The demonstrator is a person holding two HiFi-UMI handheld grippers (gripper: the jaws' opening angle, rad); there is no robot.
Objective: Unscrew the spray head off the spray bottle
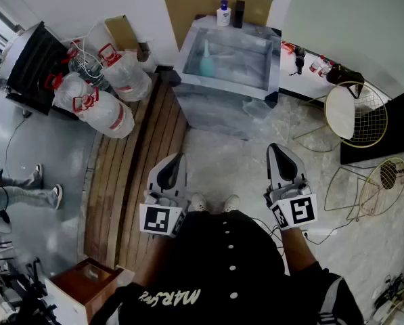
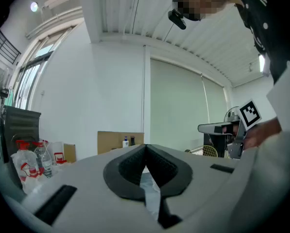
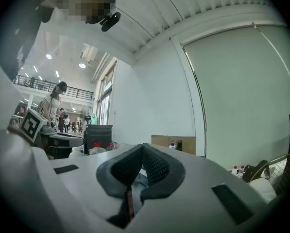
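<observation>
The left claw (image 1: 170, 172) and right claw (image 1: 285, 162) are pressed together and empty at lower centre. A teal plastic spray bottle (image 1: 207, 62) sits on the grey plastic-wrapped table (image 1: 222, 95) at upper centre.

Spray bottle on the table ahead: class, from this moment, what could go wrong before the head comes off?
The left gripper and right gripper are both shut and well short of the spray bottle; reaching in like that might shove it rather than grip it. The white bottle at the back of the table could get knocked. A cable on the floor nearby may trip the person.
</observation>
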